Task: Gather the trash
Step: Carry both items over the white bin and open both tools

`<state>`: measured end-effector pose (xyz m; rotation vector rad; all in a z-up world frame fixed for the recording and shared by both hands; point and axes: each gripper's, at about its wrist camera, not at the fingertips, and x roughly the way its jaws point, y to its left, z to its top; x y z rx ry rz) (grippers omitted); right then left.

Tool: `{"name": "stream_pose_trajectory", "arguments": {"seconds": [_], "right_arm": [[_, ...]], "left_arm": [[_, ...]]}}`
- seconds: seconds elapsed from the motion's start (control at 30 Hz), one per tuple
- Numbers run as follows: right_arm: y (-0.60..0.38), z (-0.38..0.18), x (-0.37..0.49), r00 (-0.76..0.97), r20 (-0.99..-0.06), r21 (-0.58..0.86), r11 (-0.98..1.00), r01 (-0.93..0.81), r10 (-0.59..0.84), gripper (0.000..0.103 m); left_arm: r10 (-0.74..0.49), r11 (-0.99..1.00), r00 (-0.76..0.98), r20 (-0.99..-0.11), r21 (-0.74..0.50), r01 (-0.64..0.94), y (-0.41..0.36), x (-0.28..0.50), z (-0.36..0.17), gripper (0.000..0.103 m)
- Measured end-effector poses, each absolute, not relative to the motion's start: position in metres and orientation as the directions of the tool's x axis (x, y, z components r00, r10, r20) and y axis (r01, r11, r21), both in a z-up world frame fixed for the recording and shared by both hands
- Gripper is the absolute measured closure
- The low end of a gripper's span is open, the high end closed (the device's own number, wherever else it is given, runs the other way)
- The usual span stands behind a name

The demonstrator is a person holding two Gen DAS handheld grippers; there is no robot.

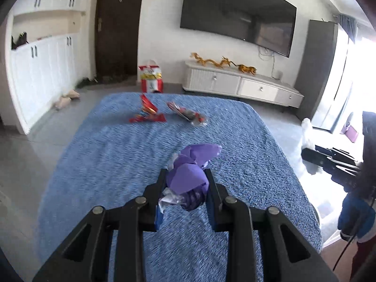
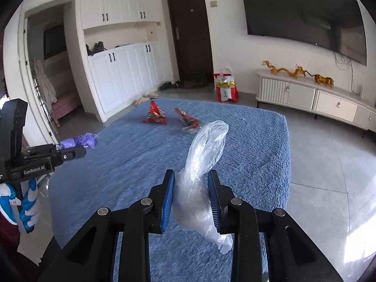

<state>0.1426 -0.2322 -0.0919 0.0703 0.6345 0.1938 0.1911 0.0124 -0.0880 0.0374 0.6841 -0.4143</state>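
Note:
My left gripper (image 1: 185,178) is shut on a crumpled purple wrapper (image 1: 190,171), held above the blue fuzzy cloth (image 1: 105,164) on the table. In the right wrist view that gripper (image 2: 80,151) shows at the left with the purple wrapper (image 2: 82,141) sticking out. My right gripper (image 2: 191,183) is shut on a clear plastic bag (image 2: 204,155) that stands up between its blue pads. Far across the cloth lie a red snack wrapper (image 1: 146,112) (image 2: 155,115) and a clear-and-red wrapper (image 1: 188,116) (image 2: 188,119).
A red and white shopping bag (image 1: 151,76) (image 2: 225,85) stands on the floor beyond the table. A white TV cabinet (image 1: 242,84) with golden dragon figures lines the wall under a large TV (image 1: 237,16). White cupboards (image 2: 122,70) and a dark door (image 2: 190,33) stand at the left. Slippers (image 1: 68,97) lie on the floor.

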Motion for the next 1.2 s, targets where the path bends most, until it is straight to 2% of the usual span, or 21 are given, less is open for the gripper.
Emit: {"name": "stream_pose_trajectory", "arguments": {"seconds": [0.33,0.63,0.93,1.2], "right_arm": [[-0.229,-0.075,0.109,0.818,-0.534,0.132,0.976,-0.171,0.215,0.075],[-0.262,-0.065,0.071,0.856,-0.492,0.129,0.986,-0.108,0.158,0.075],[-0.329,-0.073,0.023,0.885,-0.466,0.156,0.986,0.063,0.017,0.074],[-0.398,-0.108,-0.019,0.848,-0.514,0.176,0.951,0.253,-0.131,0.074]], "left_arm": [[-0.313,0.934,0.754,-0.578,-0.041,0.356,0.025,0.147,-0.065,0.076],[-0.337,0.918,0.754,-0.564,-0.019,0.396,0.003,0.130,-0.052,0.076],[-0.423,0.845,0.693,-0.583,0.022,0.534,-0.068,0.114,-0.046,0.076],[-0.568,0.664,0.501,-0.654,-0.004,0.748,-0.181,0.096,-0.058,0.076]]}}
